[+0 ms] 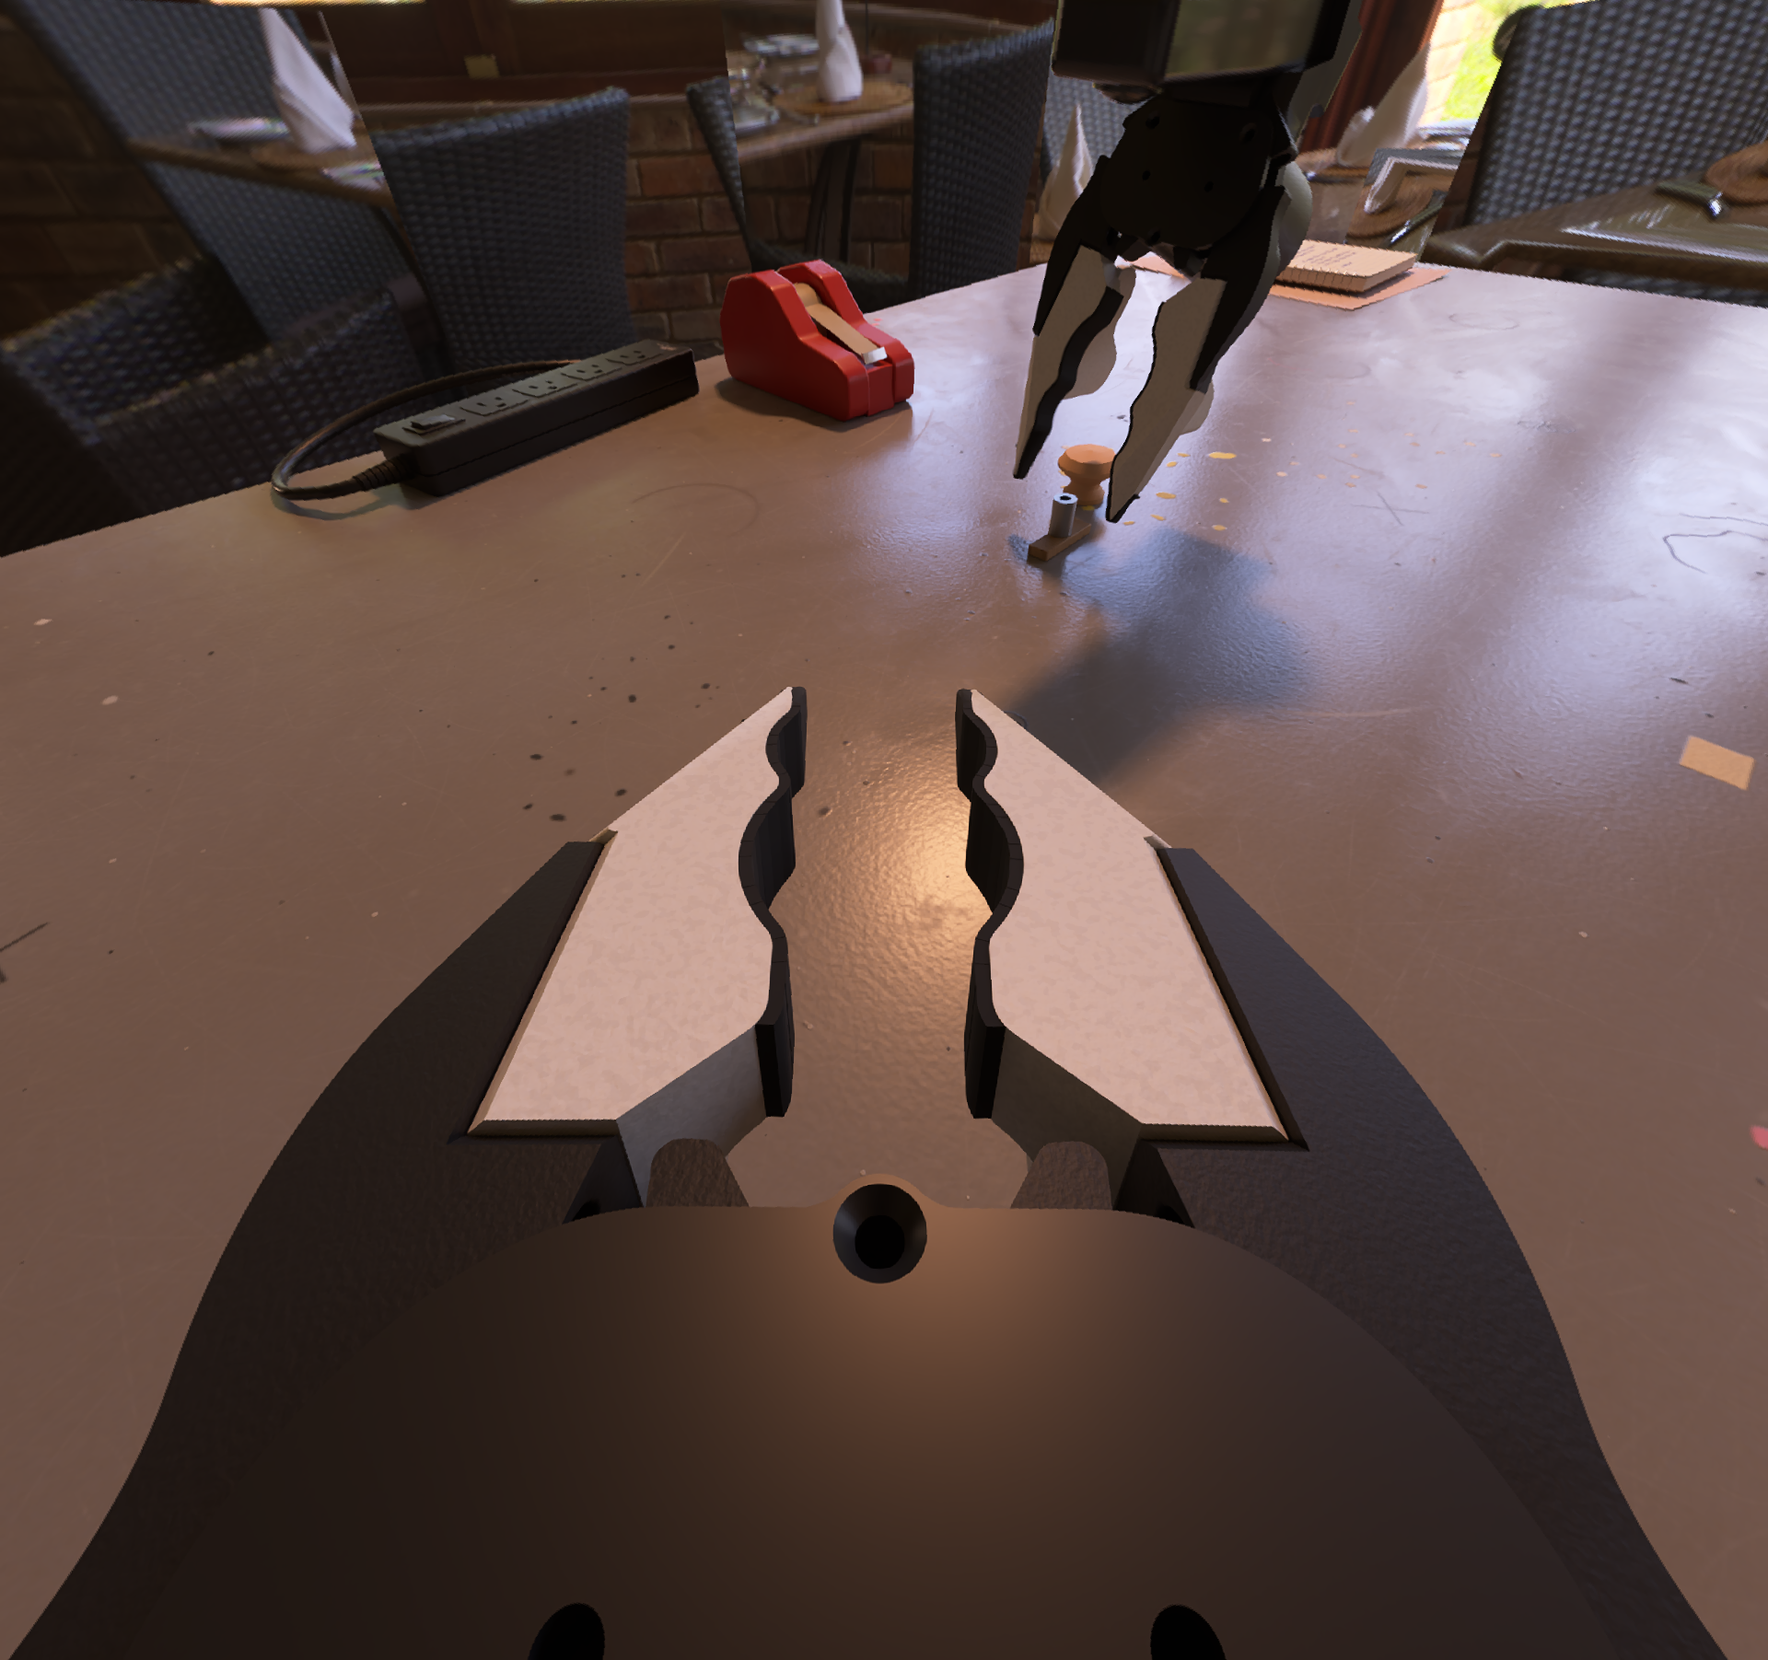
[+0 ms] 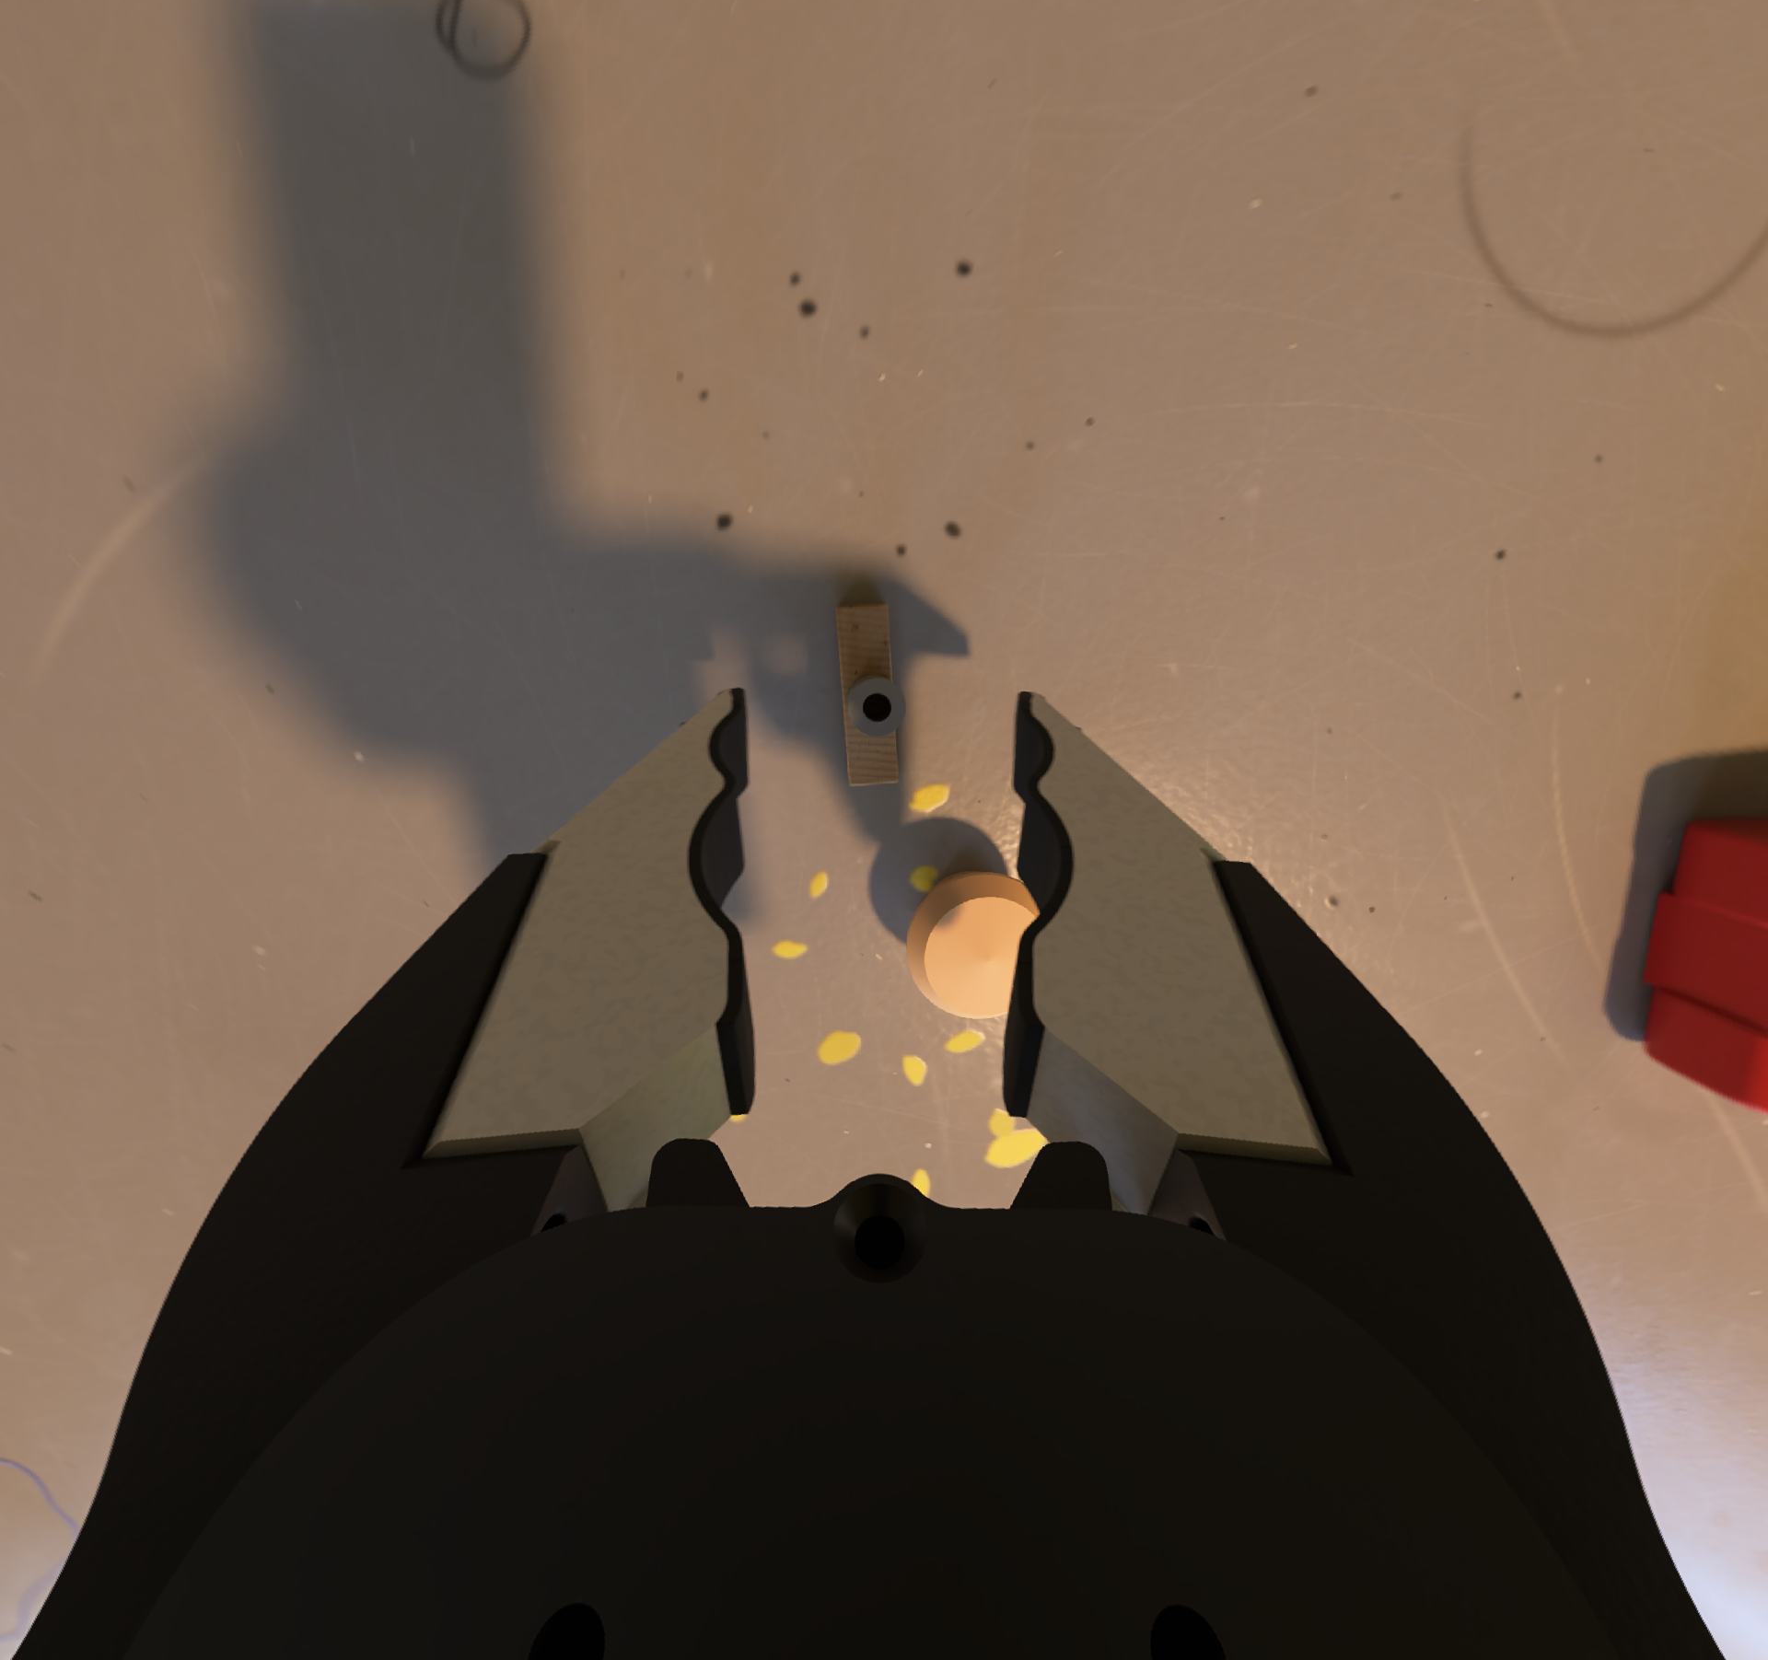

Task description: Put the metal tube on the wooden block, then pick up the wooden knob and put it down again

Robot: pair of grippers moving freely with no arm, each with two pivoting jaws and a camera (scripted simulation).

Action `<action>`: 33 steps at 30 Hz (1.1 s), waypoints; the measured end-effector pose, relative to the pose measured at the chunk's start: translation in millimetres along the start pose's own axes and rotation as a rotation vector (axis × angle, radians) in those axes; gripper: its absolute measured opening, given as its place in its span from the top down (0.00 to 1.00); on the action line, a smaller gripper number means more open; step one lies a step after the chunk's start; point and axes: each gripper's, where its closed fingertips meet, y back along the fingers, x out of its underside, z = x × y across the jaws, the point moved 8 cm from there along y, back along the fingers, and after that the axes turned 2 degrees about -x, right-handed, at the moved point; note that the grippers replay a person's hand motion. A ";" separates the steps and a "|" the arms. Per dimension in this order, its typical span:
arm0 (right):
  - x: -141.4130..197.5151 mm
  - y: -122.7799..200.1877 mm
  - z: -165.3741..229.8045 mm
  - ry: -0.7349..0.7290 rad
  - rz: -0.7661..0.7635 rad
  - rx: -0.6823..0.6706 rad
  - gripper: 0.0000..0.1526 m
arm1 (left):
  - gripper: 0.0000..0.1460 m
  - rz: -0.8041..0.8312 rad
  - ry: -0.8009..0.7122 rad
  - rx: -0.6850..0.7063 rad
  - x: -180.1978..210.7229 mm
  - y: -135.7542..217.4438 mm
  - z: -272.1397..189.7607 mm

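The left gripper sits low in the lower centre of the left wrist view, its 2 pale fingers spread apart with nothing between them, reaching forward at a shallow angle; the right gripper shows in the upper right of that view, tilted steeply downward with its tips parted. In the right wrist view the right gripper fills the lower half of the frame, pointing almost straight down, its 2 fingers held wide and gripping nothing.

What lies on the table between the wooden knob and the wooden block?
Only bare table with yellow specks, seen in the right wrist view, between knob and block.
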 end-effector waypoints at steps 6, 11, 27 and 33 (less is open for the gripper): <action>-13.1 0.9 -3.5 -0.380 -0.186 0.048 0.36 | 0.79 -0.031 -0.006 0.003 -3.6 4.3 -1.8; -22.3 -24.6 1.4 -0.461 -0.172 0.143 0.29 | 0.79 -0.039 -0.010 0.007 -1.6 4.3 -2.4; -12.6 6.2 -26.4 -0.392 -0.164 0.258 0.42 | 0.83 -0.046 0.092 0.072 4.4 -0.4 3.0; 31.4 51.1 6.3 -0.381 -0.162 0.208 0.70 | 0.78 -0.073 0.020 0.030 5.0 -3.1 2.5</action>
